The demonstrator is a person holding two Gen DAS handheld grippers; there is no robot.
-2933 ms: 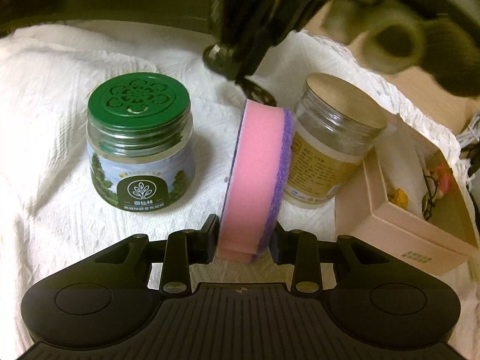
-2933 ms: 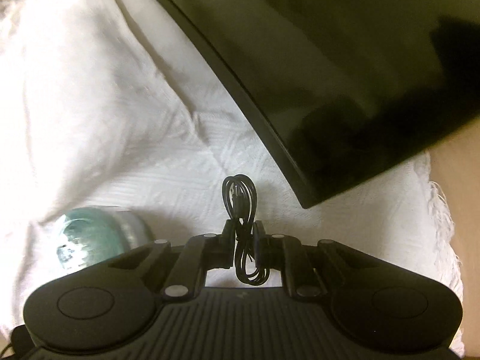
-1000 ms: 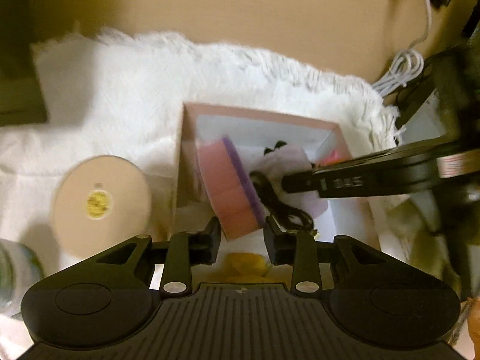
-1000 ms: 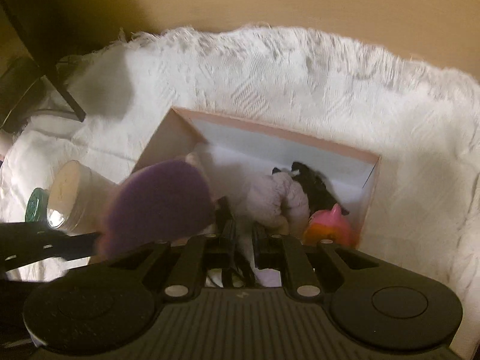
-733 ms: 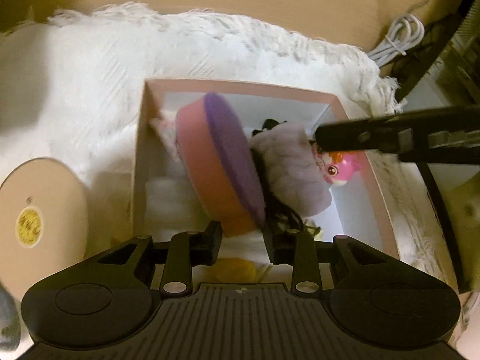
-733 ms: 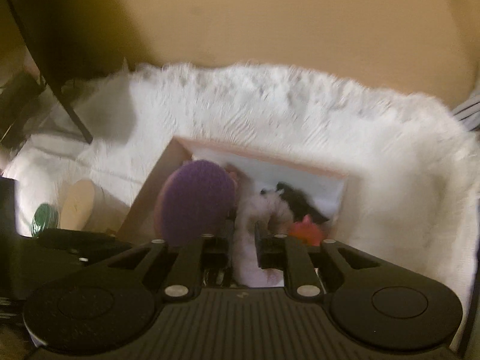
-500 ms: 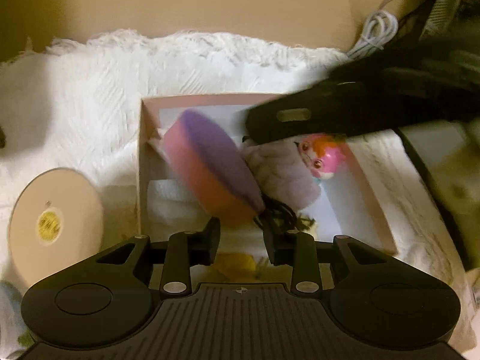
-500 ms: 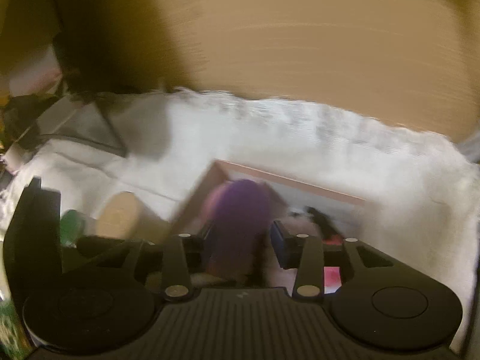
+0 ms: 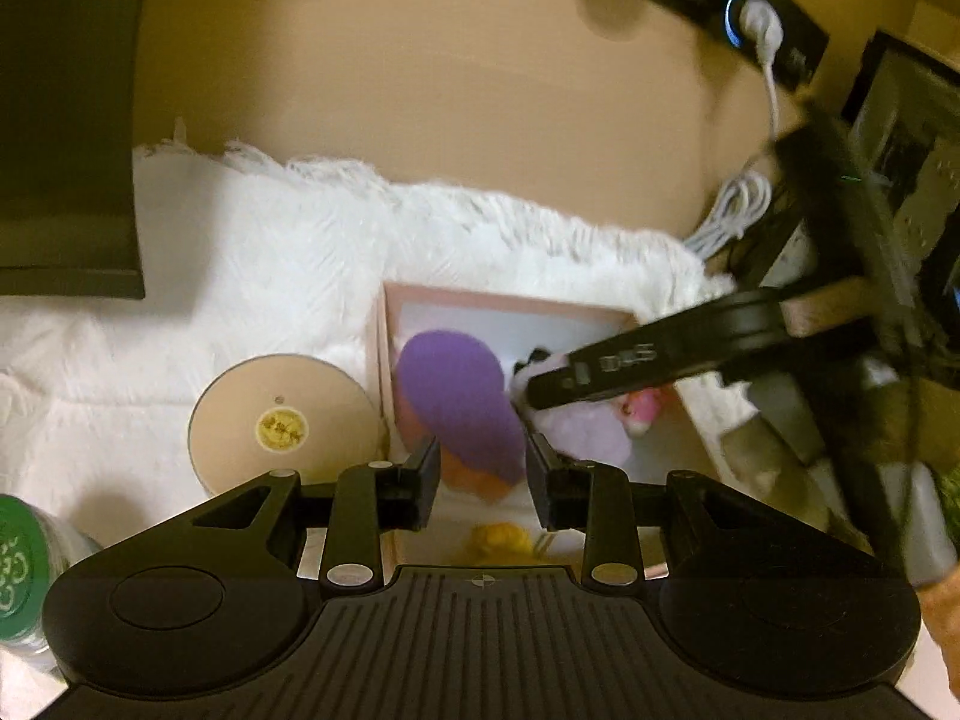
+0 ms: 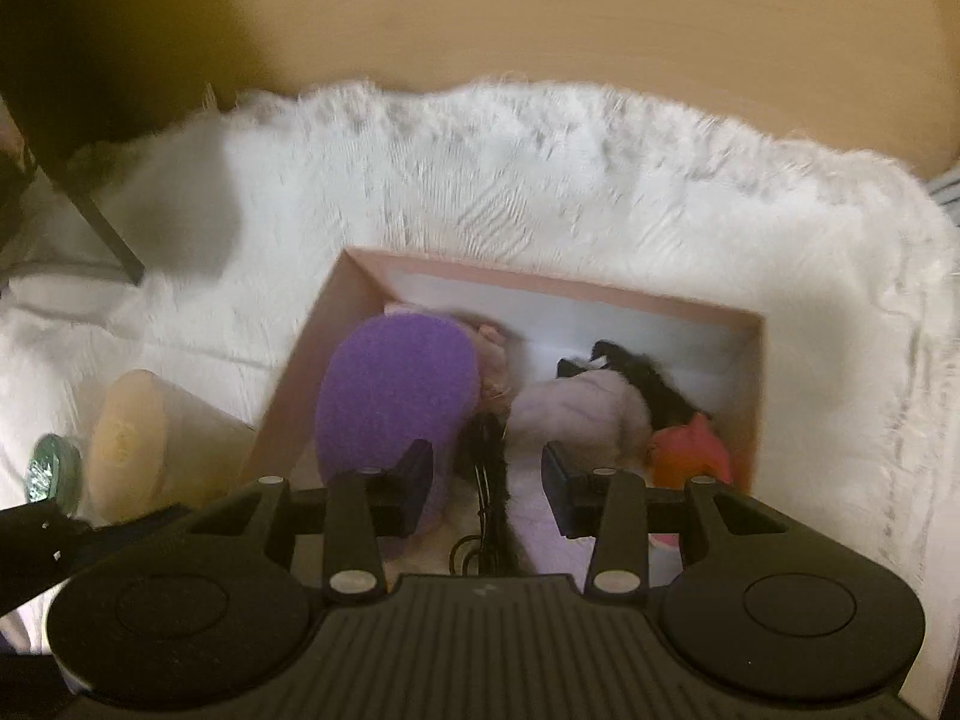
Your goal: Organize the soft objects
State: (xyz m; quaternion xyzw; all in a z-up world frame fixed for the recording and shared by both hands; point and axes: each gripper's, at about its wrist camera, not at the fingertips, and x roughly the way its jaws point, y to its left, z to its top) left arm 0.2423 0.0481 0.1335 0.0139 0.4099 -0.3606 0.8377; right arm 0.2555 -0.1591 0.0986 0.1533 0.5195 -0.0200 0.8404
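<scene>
A: Where's the sponge (image 9: 459, 402)?
B: Mid-frame in the pink box (image 9: 384, 372), tilted, just above the left gripper (image 9: 482, 480), whose pads stand apart, clear of it.
A: The right gripper (image 10: 486, 480)?
B: Jaws parted over the black cable (image 10: 489, 480), gripping nothing.

left gripper (image 9: 480, 483): matte black, ribbed top plate | silver screws on finger arms | right gripper (image 10: 486, 480): same black build, round side discs

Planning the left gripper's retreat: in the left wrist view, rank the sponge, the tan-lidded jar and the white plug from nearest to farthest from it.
1. Sponge: in the pink box, just ahead of the left gripper.
2. Tan-lidded jar: left of the box, on the white cloth.
3. White plug: far upper right.
</scene>
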